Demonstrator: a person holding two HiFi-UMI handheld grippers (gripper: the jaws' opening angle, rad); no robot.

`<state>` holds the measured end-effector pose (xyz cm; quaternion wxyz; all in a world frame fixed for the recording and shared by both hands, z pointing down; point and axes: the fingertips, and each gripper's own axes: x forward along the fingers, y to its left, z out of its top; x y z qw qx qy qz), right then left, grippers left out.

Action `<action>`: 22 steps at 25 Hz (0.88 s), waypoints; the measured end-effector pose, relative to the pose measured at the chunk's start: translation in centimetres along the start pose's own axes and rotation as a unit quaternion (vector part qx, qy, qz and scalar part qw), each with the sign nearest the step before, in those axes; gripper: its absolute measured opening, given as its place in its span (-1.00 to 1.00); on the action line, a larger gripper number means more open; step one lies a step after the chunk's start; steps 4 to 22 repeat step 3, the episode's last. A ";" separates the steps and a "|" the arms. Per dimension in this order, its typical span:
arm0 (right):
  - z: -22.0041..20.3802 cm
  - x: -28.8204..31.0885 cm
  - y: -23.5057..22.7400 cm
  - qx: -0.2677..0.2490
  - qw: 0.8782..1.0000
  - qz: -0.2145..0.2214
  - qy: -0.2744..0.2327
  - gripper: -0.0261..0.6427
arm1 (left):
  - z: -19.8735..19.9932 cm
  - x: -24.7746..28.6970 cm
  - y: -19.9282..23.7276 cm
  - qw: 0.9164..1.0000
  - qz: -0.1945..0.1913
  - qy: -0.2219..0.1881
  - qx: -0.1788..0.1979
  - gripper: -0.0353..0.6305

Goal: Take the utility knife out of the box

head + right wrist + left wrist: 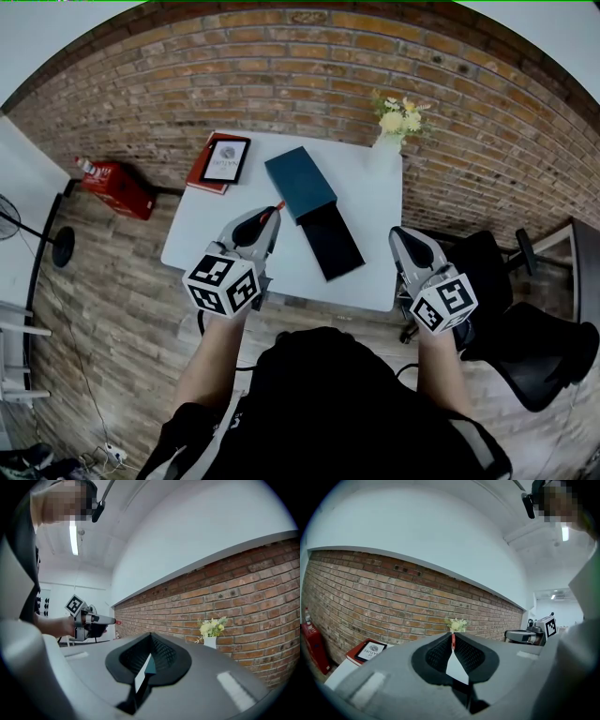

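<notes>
The box lies open on the white table [370, 202]: a teal lid [298, 182] and, against it, a dark tray [330, 241]. My left gripper [273, 213] hovers just left of the tray, shut on a thin red utility knife [278, 205]. Only the knife's red end [453, 641] shows between the closed jaws of the left gripper [453, 645]. The right gripper view shows the same red tip [118, 622]. My right gripper [399, 234] is held over the table's right front corner. Its jaws [151, 638] are shut with nothing in them.
A red book with a white-faced tablet [222, 160] lies at the table's far left corner, and a vase of flowers [397, 121] stands at the far right corner. A red case [117, 187] lies on the floor to the left. A black chair [530, 347] stands to the right.
</notes>
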<state>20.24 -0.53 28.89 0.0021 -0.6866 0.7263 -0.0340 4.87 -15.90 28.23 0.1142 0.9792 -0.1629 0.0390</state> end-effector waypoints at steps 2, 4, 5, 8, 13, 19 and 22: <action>-0.1 0.2 0.2 0.000 1.000 0.002 0.001 -0.93 | 0.1 -0.1 0.2 1.000 0.000 0.000 0.000 -0.84; -0.1 0.3 0.3 -0.001 1.000 0.003 0.002 -0.93 | 0.1 -0.2 0.3 1.000 0.000 0.000 0.000 -0.84; -0.1 0.3 0.3 -0.001 1.000 0.003 0.002 -0.93 | 0.1 -0.2 0.3 1.000 0.000 0.000 0.000 -0.84; -0.1 0.3 0.3 -0.001 1.000 0.003 0.002 -0.93 | 0.1 -0.2 0.3 1.000 0.000 0.000 0.000 -0.84; -0.1 0.3 0.3 -0.001 1.000 0.003 0.002 -0.93 | 0.1 -0.2 0.3 1.000 0.000 0.000 0.000 -0.84; -0.1 0.3 0.3 -0.001 1.000 0.003 0.002 -0.93 | 0.1 -0.2 0.3 1.000 0.000 0.000 0.000 -0.84; -0.1 0.3 0.3 -0.001 1.000 0.003 0.002 -0.93 | 0.1 -0.2 0.3 1.000 0.000 0.000 0.000 -0.84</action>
